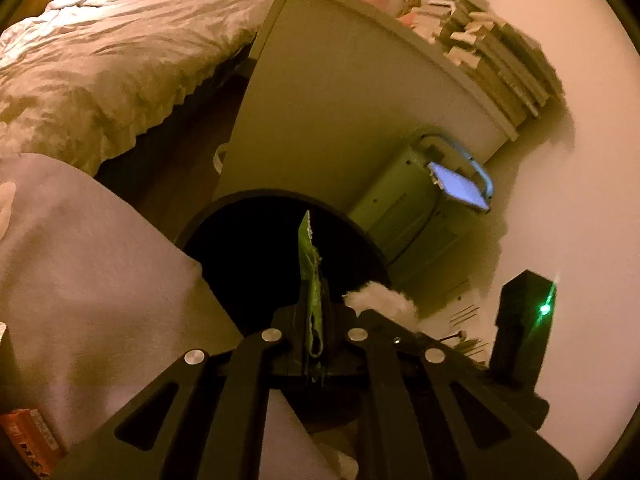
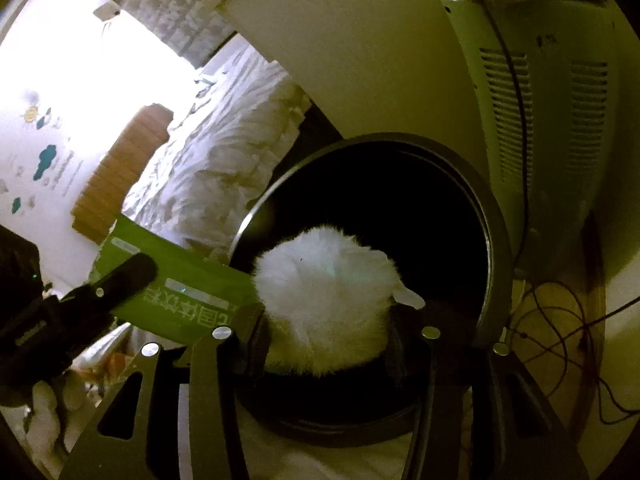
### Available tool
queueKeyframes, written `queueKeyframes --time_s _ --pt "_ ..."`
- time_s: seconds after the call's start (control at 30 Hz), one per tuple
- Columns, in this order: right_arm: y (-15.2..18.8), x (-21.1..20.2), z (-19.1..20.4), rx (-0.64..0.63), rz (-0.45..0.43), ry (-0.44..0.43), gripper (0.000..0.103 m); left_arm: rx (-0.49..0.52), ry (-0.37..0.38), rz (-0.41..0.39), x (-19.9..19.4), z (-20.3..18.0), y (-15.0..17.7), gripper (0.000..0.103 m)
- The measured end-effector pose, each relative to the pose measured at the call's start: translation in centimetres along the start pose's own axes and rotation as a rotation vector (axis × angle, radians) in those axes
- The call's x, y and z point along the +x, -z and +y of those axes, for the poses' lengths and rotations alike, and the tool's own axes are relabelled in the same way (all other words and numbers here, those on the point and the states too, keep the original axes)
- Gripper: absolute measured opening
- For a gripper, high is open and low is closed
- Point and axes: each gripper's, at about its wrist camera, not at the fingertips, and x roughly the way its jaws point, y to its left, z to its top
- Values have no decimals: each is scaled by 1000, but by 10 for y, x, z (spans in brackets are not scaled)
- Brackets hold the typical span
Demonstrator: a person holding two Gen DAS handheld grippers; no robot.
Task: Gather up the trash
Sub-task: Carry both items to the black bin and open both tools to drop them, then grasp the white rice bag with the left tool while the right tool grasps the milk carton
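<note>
Trash in hand on both sides: a green wrapper [image 1: 311, 280] edge-on in my left tool [image 1: 316, 320], and a white fluffy wad [image 2: 324, 300] between the fingers of my right tool [image 2: 326, 320]. Both sit at the mouth of the round black bin [image 2: 496, 248]. From the right wrist view the wrapper [image 2: 188, 280] lies just left of the wad, over the bin's left rim. Left tool is clenched on the wrapper. The right tool's fingers flank the wad closely; I cannot tell whether they press on it. Both tools point steeply down. Bin interior reads black; I cannot make out any contents. Surroundings: pale cabinet [image 1: 340, 92] directly behind the bin, a green appliance [image 2: 552, 120] beside it on the right with cables [image 2: 560, 340] on the floor, and a bed [image 1: 100, 72] to the left.
</note>
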Motion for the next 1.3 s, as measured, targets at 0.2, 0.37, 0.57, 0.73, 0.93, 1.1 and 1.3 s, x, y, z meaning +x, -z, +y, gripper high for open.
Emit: queueKeyframes --time_s 0.2,0.37,0.57,0.73,0.93,1.1,1.3 --pt "2 -10 -1 -13 -16 22 71 15 -39 26 -1 -1 3 22" --pt "3 -20 8 -31 -35 20 76 37 -92 -67 -32 -4 8 80" --pt "3 -34 36 -94 -64 -1 81 29 -105 -145 -78 2 15 83" --pt "6 -45 77 -181 -68 -41 81 10 -162 -219 -123 22 27 87" --pt "14 -41 148 -313 -15 -132 84 -58 -304 -304 -191 77 49 87" --pt "25 -20 230 -439 75 -234 84 -125 -472 -324 -239 137 73 87" --pt "47 13 330 -591 194 -304 84 -194 -595 -253 -269 212 100 87"
